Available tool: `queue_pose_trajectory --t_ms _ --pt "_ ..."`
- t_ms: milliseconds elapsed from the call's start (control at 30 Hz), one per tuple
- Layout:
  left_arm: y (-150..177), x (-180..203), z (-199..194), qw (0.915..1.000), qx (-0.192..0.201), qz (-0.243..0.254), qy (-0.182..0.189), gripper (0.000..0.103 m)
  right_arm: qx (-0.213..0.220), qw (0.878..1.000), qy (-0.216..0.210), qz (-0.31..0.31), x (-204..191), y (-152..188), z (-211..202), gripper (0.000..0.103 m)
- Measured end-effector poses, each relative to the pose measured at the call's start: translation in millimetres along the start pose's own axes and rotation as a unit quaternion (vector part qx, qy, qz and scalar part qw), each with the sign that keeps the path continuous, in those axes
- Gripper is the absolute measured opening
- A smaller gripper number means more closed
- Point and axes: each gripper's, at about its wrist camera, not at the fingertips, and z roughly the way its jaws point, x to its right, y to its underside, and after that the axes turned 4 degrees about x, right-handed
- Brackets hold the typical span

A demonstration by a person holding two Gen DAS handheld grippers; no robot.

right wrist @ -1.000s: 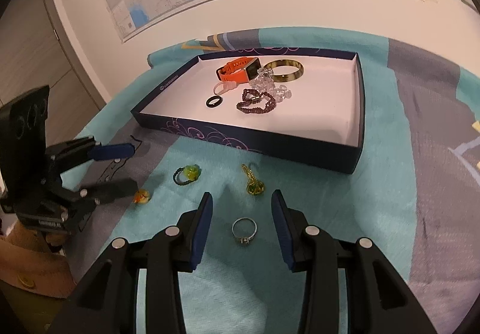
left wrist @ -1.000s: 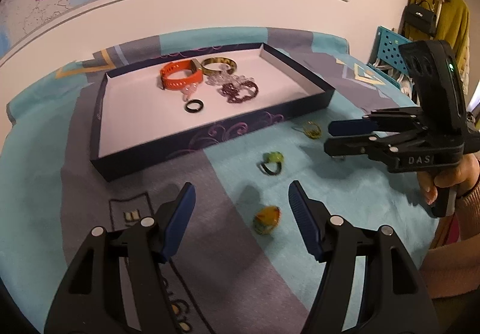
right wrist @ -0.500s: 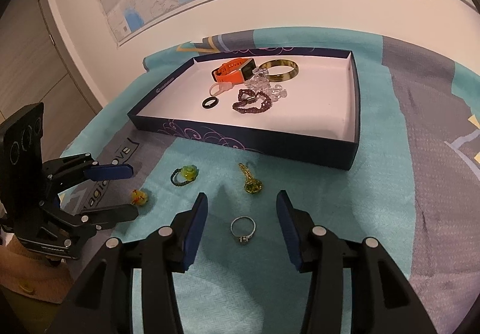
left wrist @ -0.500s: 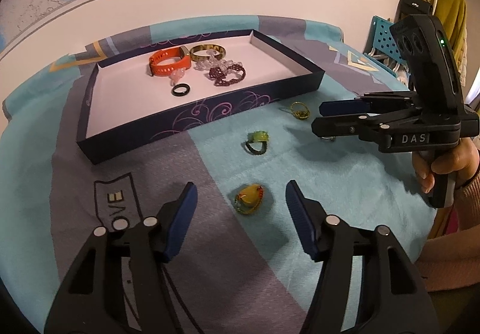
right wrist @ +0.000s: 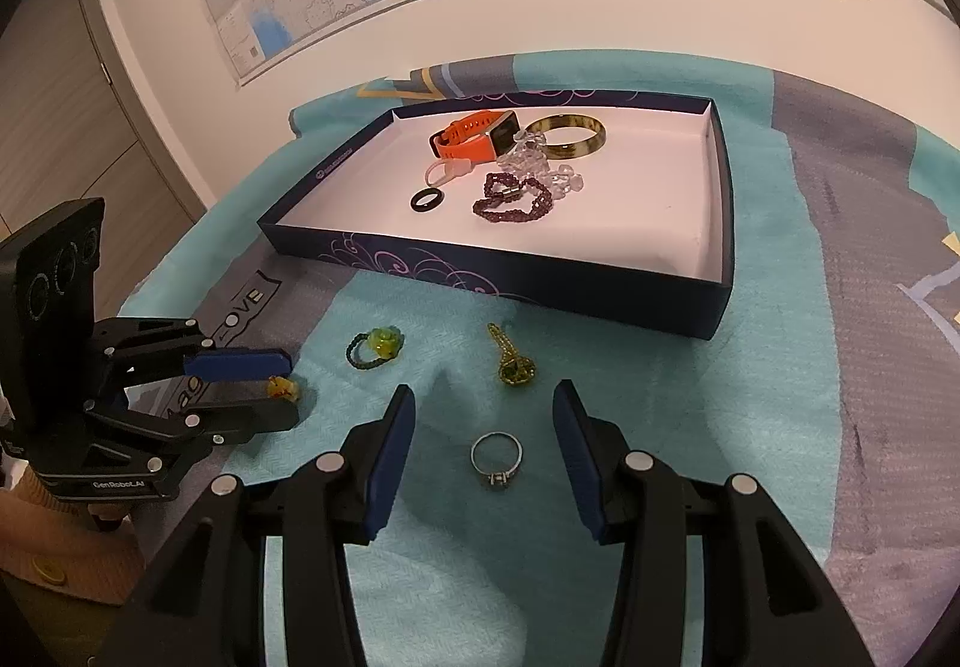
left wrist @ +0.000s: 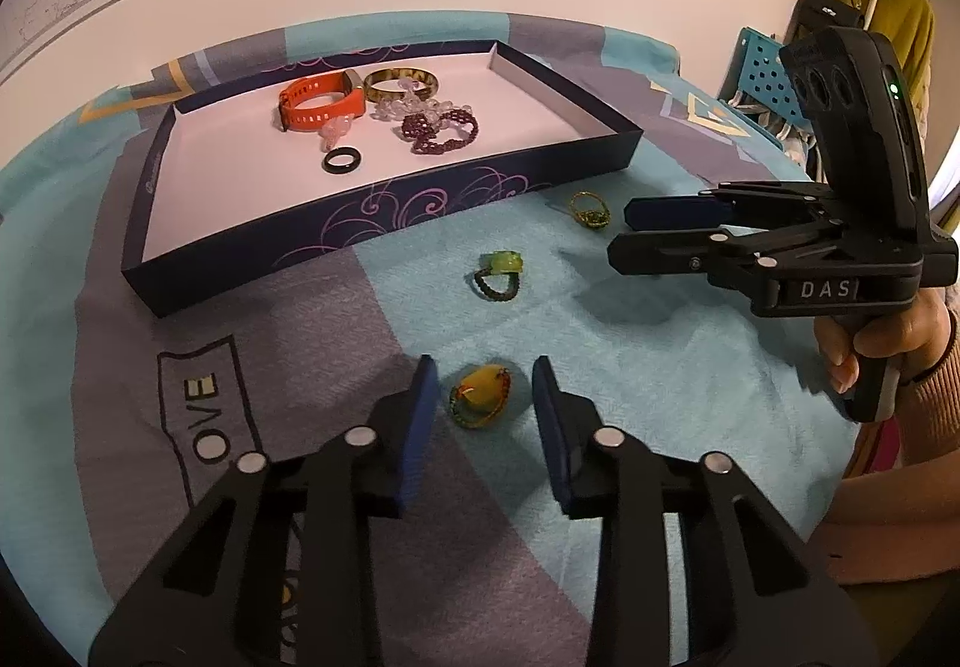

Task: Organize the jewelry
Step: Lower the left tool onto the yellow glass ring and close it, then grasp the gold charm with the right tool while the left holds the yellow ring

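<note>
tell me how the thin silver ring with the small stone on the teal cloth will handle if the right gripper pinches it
The thin silver ring with the small stone lies flat between the open right gripper fingers, so it looks rigid and light. Its smooth, narrow band may slip or flip. The soft teal cloth probably stops rolling.

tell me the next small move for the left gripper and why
Probably lower the left gripper a little and close on the yellow-orange ring. Its jaws are open with the ring on the cloth right between the fingertips, outside the navy tray that already holds other jewelry.
</note>
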Motion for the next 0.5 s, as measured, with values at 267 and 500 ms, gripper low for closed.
queue_pose_trajectory --t_ms 267,500 --pt "0.8 -1.8 -0.7 1.0000 0.000 -0.007 -0.002 0.019 -0.001 1.000 0.000 -0.002 -1.0 1.1 0.3 0.046" --pt "0.8 -0.1 -1.2 1.0000 0.001 -0.006 -0.006 0.019 -0.001 1.000 0.003 -0.006 -2.7 -0.1 1.5 0.046"
